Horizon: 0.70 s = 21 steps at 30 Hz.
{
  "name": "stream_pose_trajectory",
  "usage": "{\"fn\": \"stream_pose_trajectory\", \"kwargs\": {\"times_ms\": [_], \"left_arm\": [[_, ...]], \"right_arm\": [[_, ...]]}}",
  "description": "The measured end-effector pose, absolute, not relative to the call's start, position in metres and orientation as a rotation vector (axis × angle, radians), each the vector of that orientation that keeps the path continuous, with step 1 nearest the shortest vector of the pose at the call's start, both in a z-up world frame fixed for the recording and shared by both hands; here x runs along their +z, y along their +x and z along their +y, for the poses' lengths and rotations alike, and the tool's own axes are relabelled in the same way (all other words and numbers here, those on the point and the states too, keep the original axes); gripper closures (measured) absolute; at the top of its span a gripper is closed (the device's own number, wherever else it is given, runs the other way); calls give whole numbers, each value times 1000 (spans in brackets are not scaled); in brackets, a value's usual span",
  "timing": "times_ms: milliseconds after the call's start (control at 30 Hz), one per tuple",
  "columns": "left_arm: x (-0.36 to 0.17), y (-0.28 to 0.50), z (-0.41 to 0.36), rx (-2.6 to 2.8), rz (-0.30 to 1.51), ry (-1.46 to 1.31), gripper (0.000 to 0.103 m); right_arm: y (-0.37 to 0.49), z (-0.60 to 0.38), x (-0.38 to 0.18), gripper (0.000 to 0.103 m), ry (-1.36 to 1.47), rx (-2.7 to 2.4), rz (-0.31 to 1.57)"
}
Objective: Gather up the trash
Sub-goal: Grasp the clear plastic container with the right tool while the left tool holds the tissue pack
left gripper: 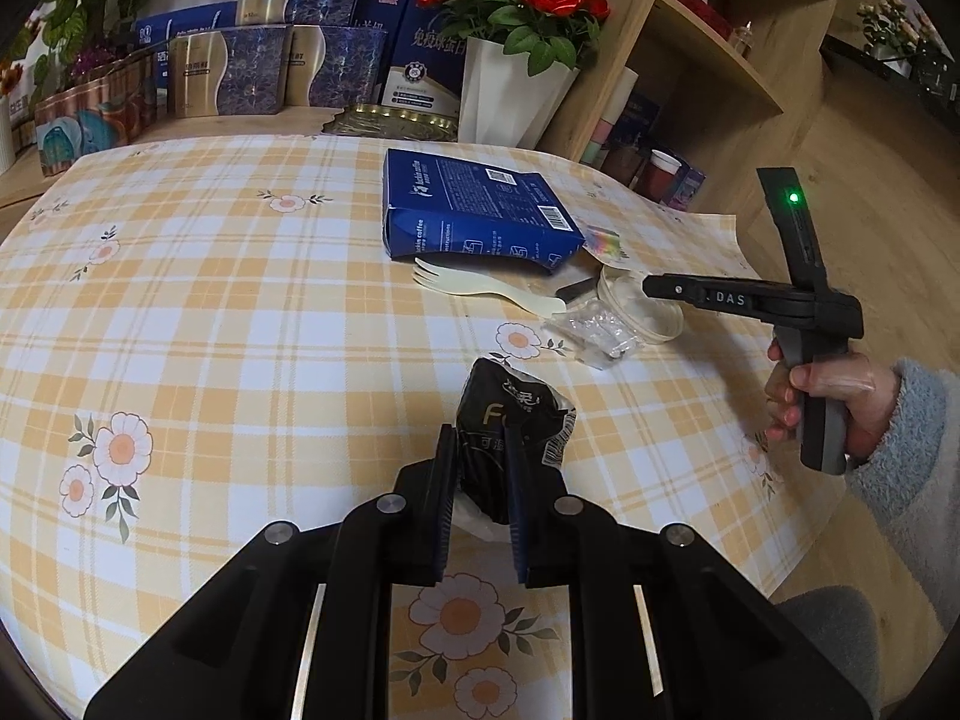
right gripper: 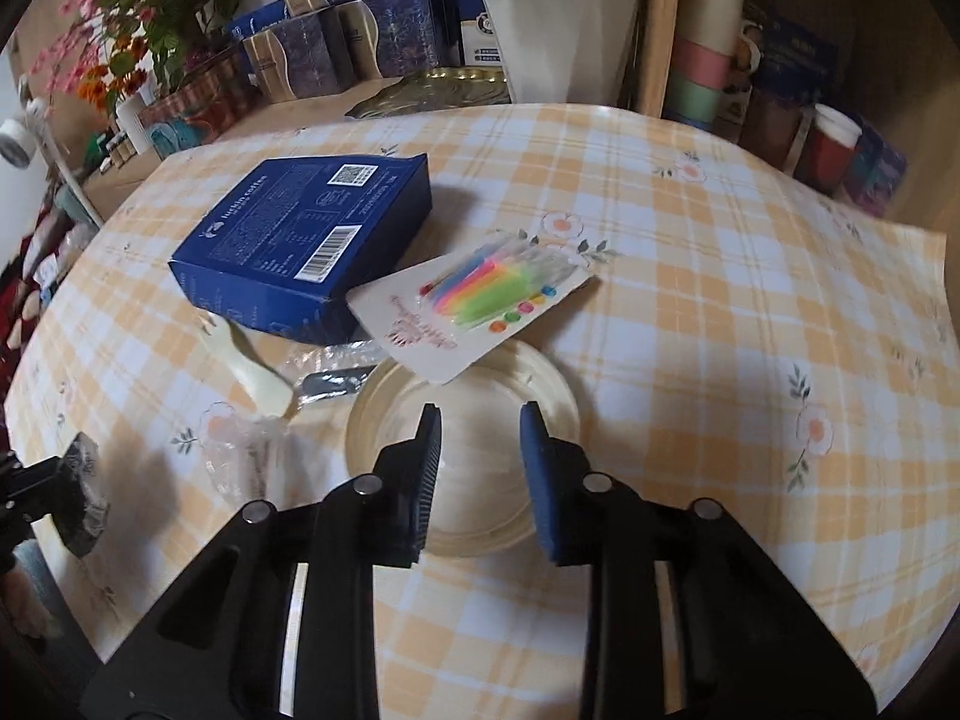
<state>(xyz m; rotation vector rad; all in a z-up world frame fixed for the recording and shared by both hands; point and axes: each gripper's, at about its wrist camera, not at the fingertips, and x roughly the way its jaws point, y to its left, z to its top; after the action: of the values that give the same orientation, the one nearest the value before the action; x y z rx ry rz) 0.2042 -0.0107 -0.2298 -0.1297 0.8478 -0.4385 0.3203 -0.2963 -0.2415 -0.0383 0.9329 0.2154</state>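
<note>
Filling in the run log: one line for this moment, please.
left gripper: shut on black wrapper | right gripper: jaws open over clear lid | blue box: untouched

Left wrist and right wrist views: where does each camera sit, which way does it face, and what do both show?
Left wrist: on the left gripper, angled down over the table; shut on a black packet; the right hand and sleeve show.
Right wrist: on the right gripper, angled down over a clear lid, pads apart; left gripper at the left edge.
Shared: blue box, fork, lid, checked tablecloth.
</note>
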Motion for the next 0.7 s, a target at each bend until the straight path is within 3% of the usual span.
{"fn": "stream_pose_trajectory", "kwargs": {"times_ms": [467,533,700], "left_arm": [[-231,205,-12,-454,857,-144,88],[-231,205,-14,-458,858,-143,88],[-230,203,-14,-461,850,-146,88]], "right_arm": [[341,-306,-258,74,22,253,987],[340,-309,-258,95,22,247,988],[327,-318,-248,98,90,274,930]]}}
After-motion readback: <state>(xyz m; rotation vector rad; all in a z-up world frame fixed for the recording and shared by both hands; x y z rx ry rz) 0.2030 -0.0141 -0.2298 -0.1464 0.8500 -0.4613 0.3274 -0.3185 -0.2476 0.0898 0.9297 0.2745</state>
